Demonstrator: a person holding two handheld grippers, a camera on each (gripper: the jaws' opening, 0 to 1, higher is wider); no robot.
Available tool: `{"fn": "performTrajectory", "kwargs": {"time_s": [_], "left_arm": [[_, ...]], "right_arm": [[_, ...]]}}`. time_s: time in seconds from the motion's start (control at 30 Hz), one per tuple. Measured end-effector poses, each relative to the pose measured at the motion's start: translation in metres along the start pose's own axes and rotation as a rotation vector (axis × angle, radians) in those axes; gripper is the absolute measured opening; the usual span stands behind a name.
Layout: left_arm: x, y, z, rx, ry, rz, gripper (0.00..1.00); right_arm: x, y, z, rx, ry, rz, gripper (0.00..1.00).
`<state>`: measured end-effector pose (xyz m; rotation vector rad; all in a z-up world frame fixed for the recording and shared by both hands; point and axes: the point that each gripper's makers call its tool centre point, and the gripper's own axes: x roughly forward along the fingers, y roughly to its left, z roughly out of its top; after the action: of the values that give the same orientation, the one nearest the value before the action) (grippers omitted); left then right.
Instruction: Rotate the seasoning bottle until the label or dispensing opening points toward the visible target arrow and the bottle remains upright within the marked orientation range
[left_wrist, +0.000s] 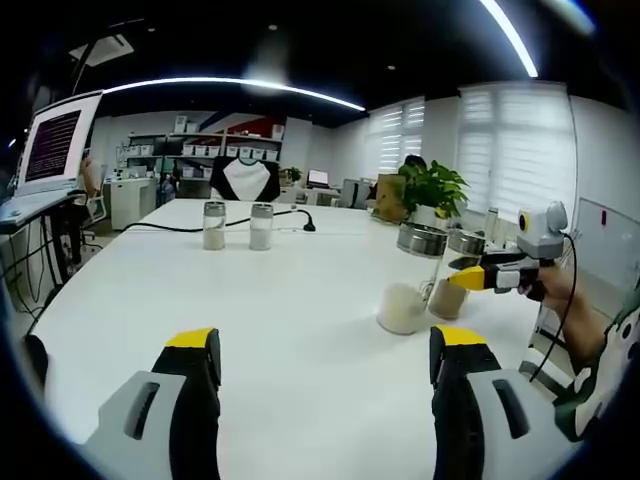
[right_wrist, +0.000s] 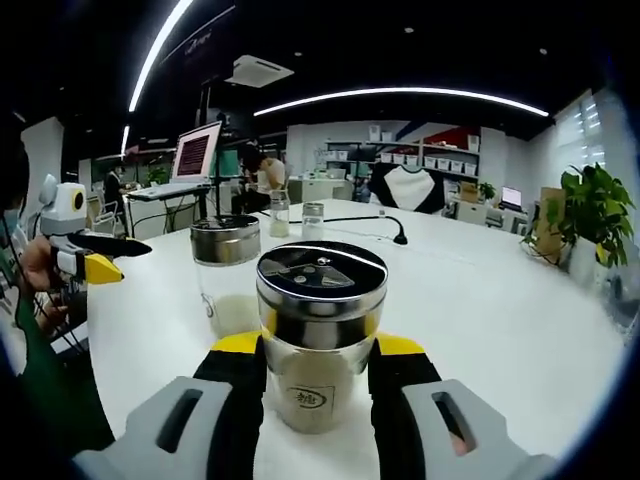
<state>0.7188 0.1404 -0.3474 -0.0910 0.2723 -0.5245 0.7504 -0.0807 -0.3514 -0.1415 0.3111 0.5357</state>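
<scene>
The right gripper (right_wrist: 318, 375) clamps an upright seasoning bottle (right_wrist: 320, 330) between its yellow-tipped jaws on the white table (right_wrist: 480, 290). A second bottle (right_wrist: 227, 275) stands just beyond it on the left. The left gripper (left_wrist: 325, 365) hovers with jaws wide apart over the table, two small shakers (left_wrist: 237, 225) far off.

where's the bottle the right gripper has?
In the right gripper view, the seasoning bottle stands upright low at centre between the right gripper jaws, second bottle just behind-left.
</scene>
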Motion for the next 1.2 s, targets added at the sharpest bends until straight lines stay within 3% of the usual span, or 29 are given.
{"fn": "performTrajectory", "kwargs": {"time_s": [0.73,1.2], "left_arm": [[-0.001,0.0,0.0,-0.009,-0.001,-0.005,0.91],[-0.002,-0.001,-0.001,-0.018,-0.002,-0.009,0.91]], "right_arm": [[0.001,-0.007,0.001,0.049,-0.031,-0.156,0.39],[0.003,-0.013,0.001,0.078,-0.001,-0.257,0.39]]}}
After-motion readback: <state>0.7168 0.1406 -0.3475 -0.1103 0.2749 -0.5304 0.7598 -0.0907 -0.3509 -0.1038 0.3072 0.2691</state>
